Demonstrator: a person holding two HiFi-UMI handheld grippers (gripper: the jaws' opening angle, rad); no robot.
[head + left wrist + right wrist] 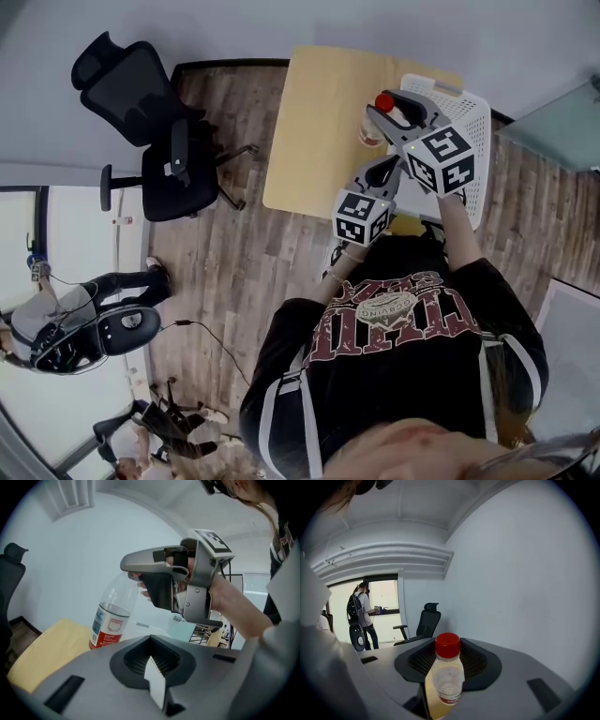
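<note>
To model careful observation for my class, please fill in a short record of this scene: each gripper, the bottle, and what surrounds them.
Right gripper: jaws closed on the bottle, one on each side of it.
Bottle: clear plastic, red cap, red and white label; whether it rests on the table cannot be told.
Left gripper: jaws together, holding nothing, just behind the right gripper.
Table: yellow top, beneath the bottle.
Basket: white, perforated, right of the bottle.
Office chair: black, left of the table.

Head view looks steeply down on the yellow table (319, 122); both close gripper views share the clear red-capped bottle (445, 677).
</note>
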